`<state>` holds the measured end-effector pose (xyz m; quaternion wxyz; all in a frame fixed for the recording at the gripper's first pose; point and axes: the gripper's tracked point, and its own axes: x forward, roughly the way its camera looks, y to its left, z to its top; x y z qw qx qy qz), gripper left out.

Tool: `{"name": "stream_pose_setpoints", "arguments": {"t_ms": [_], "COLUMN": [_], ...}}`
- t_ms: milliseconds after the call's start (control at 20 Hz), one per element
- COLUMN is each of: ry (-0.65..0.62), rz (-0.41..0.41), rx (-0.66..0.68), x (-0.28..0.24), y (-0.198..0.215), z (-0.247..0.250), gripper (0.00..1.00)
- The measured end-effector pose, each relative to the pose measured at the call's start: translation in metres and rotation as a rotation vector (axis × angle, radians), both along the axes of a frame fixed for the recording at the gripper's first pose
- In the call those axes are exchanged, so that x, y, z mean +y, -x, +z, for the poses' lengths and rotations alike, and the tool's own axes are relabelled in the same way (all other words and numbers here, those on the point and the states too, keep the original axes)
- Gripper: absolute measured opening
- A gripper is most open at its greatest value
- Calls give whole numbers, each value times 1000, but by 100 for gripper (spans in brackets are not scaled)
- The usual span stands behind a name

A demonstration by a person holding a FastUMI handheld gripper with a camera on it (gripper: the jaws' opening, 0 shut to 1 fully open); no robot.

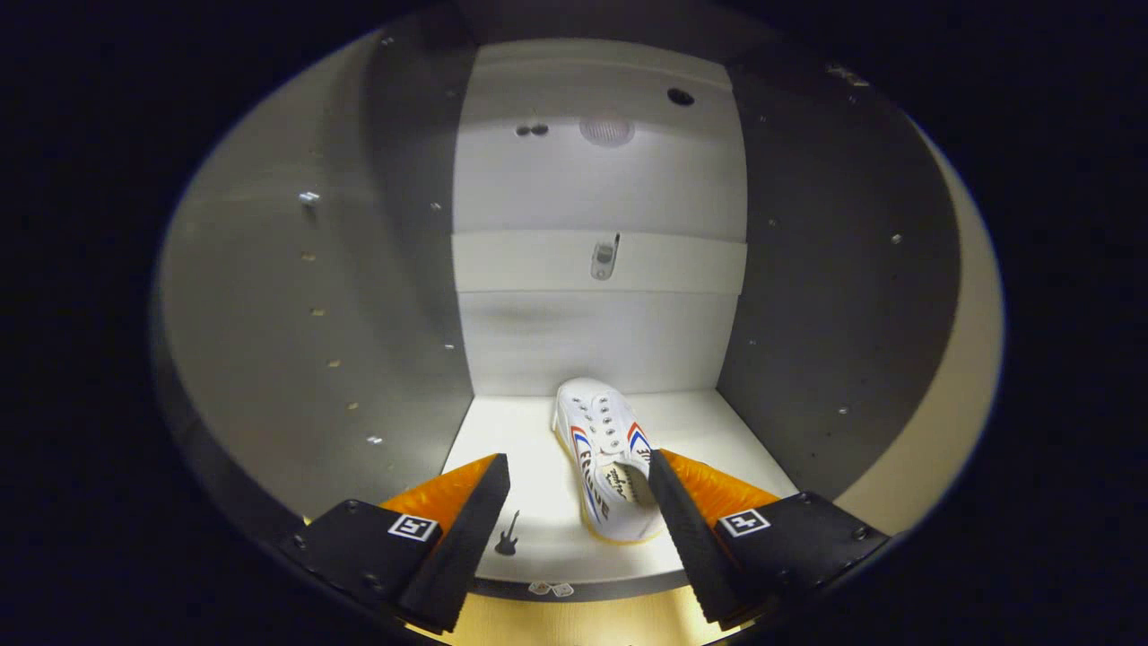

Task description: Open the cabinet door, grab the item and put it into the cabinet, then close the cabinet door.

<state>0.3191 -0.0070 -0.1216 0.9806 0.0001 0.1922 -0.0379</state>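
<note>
The claw (578,471) has wedge-shaped fingers on black screwed mounts bearing square markers.

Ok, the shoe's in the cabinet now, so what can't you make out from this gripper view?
- White canvas sneaker with red and blue stripes: its heel side is covered by one finger of the open hand-held gripper, so contact there is unclear.
- Cabinet door: out of the gripper view, state unknown.
- Small guitar-shaped mark on the white shelf floor: too small to identify.
- Round fitting on the back panel: blurred.

Bright lit back wall, dim shadowed sides, fisheye-bent edges.
</note>
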Motion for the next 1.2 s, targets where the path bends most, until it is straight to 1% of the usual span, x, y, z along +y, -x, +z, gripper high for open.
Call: {"name": "stream_pose_setpoints", "arguments": {"t_ms": [300, 400, 500, 600, 650, 750, 950, 1100, 1200], "ry": [17, 21, -7, -13, -9, -1, -78, -55, -67], "rz": [61, 79, 89, 131, 166, 191, 184, 195, 189], "rx": [-204, -255, -278, -293, -293, -287, -253, -254, -237], "x": [14, 11, 6, 4, 5, -5, -34, -66, -86], "y": [110, 148, 185, 219, 237, 268, 324, 360, 378], "z": [83, 104, 115, 118, 118, 114, 103, 97, 93], "gripper": [98, 98, 98, 98, 98, 98, 98, 98, 98]}}
